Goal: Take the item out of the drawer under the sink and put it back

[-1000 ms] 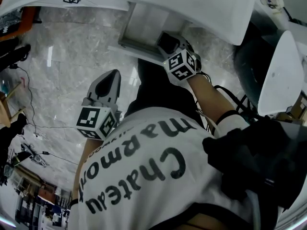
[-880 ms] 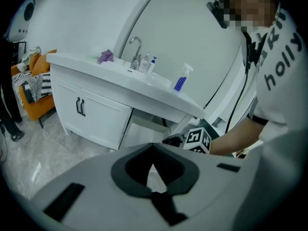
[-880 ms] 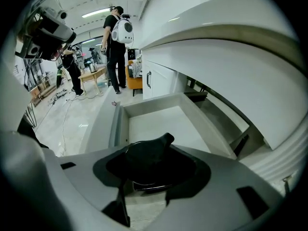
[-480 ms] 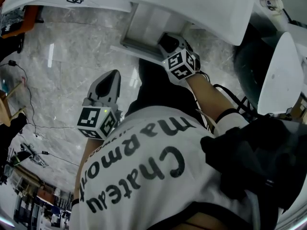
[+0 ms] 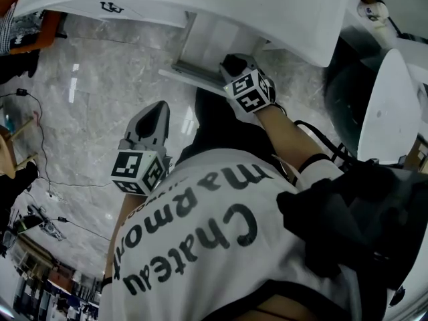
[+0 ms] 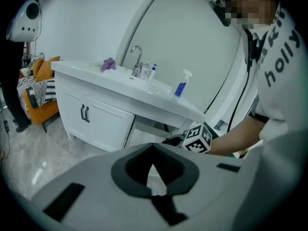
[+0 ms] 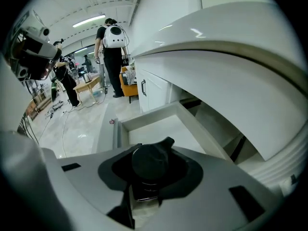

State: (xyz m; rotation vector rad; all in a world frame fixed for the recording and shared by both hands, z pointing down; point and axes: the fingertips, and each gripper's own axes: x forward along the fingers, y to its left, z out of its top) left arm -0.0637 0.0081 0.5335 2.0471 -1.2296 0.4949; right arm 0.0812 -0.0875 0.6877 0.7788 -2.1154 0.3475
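Observation:
The white drawer (image 7: 118,129) under the sink stands pulled out, also seen from above in the head view (image 5: 200,49). My right gripper (image 7: 154,147) hangs over its front end. Its jaws have just been closing, and a dark item with a round black cap (image 7: 150,163) sits between them, gripped. In the head view the right gripper (image 5: 232,63) reaches into the drawer mouth and the item is hidden. My left gripper (image 5: 157,109) hangs over the marble floor, left of the drawer. It is shut and holds nothing (image 6: 153,146).
The white sink counter (image 6: 120,83) carries a tap (image 6: 137,57) and a spray bottle (image 6: 181,84) above cabinet doors (image 6: 89,117). People (image 7: 113,52) stand far down the room. Cables (image 5: 40,139) lie on the floor at left.
The right gripper has shifted a little at the drawer mouth. The left gripper has kept its place over the floor.

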